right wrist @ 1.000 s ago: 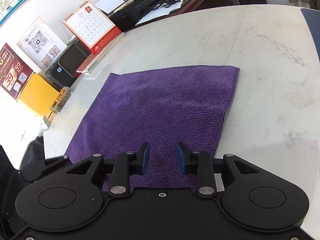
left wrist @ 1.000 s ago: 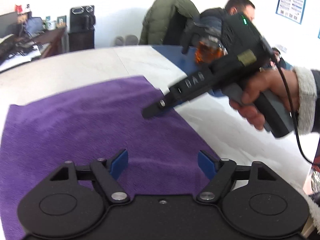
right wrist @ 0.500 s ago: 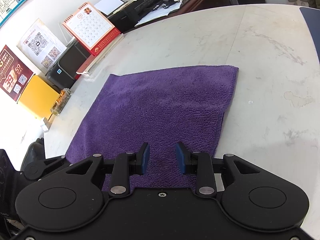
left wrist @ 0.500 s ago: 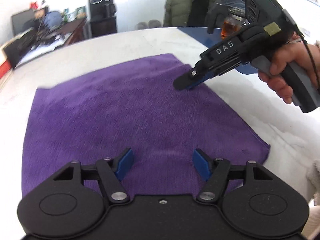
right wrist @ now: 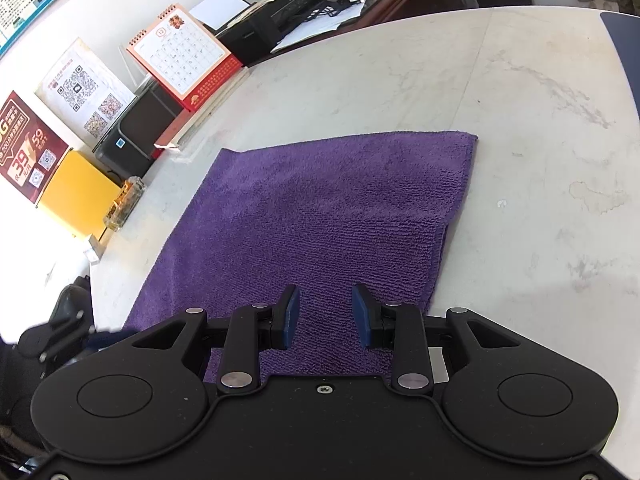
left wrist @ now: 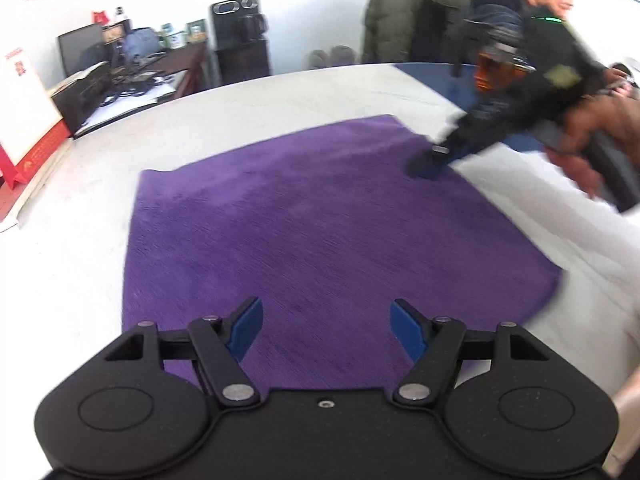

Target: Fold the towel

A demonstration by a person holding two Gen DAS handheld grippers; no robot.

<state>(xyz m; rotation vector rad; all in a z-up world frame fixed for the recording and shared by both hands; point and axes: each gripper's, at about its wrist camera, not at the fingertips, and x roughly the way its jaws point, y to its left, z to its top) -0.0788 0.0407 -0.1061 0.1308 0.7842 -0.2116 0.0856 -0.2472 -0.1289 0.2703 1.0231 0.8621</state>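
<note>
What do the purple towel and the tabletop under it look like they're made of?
The towel looks like microfibre terry: a matte, fine looped pile with a stitched hem, lying limp and flat. The tabletop looks like pale stone or a stone-look laminate: smooth, faintly veined, with dull stains and ring marks. Which of the two cannot be told from the pictures.

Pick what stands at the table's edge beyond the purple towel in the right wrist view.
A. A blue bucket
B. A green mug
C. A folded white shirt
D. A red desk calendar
D: a red desk calendar stands at the table edge, past the far left corner of the towel.
</note>
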